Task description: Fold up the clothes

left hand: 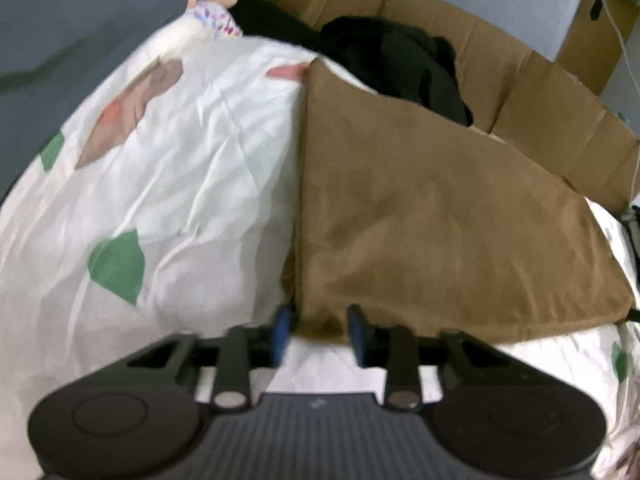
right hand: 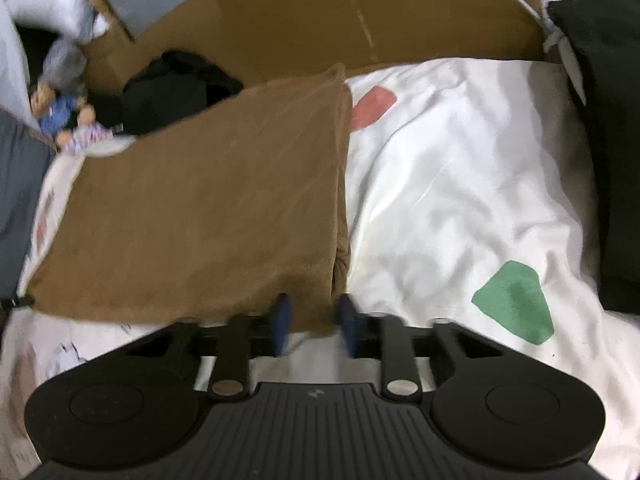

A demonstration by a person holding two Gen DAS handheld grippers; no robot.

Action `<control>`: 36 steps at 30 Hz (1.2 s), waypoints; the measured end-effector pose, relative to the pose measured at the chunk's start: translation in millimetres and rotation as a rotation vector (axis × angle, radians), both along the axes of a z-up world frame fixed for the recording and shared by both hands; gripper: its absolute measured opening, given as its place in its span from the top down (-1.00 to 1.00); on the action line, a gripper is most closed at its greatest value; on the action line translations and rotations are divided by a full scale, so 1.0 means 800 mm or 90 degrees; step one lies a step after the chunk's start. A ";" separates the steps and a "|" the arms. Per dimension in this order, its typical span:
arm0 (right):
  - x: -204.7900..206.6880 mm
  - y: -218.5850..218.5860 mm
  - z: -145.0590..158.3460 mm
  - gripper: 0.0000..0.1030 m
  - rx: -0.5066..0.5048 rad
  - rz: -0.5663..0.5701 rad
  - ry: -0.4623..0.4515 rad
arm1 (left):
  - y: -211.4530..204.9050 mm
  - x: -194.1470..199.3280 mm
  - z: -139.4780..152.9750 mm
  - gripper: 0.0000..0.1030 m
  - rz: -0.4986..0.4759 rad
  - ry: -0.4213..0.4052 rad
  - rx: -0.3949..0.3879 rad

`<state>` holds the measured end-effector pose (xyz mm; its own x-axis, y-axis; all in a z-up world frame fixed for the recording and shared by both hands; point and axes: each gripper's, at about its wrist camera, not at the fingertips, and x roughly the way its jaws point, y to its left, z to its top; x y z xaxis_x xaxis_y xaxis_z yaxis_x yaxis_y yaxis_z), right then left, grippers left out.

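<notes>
Worked over a white duvet (left hand: pixel 180 200) printed with green and reddish patches, probably chosen as a broad soft surface on which cloth could be flattened. Backed at the far side by opened-out sheets of cardboard (left hand: pixel 540 92), seemingly propped there as a barrier along the bed's edge. Found the brown garment (left hand: pixel 440 220) lying flat on the duvet, already doubled into a neat panel with straight edges and squared corners, its long folded side running away from both cameras and its near edge closest to the tools; judged from that shape to be partway through the folding, with one more fold across likely still to come. Noted a heap of black clothes (left hand: pixel 400 64) beyond the brown panel against the cardboard, apart from it, perhaps waiting for a turn or set aside. Saw a small doll (left hand: pixel 212 12) in blue and patterned cloth at the duvet's far corner, well clear of the work. Held the left gripper (left hand: pixel 320 332) at the near left corner of the garment and the right gripper (right hand: pixel 314 324) at the near right corner, both pointing steeply down, presumably so that the whole near edge could be lifted evenly and carried over without skewing. Read both as pressed together on the fabric, each pinching its corner between blue pads (left hand: pixel 283 328), though blur left the exact contact hard to confirm.
</notes>
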<state>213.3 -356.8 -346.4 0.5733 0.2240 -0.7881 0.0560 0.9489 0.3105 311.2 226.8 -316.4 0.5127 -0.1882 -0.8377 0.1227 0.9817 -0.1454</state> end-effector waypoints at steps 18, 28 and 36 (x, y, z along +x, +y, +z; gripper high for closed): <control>-0.008 0.010 0.022 0.83 -0.059 0.029 0.007 | 0.019 0.009 0.027 0.90 0.045 -0.033 -0.039; -0.007 0.017 0.005 0.61 -0.083 0.059 0.045 | 0.012 0.012 0.039 0.90 0.030 -0.045 -0.035; -0.003 0.023 0.008 0.62 -0.101 0.063 0.016 | 0.014 0.013 0.045 0.90 0.027 -0.052 -0.039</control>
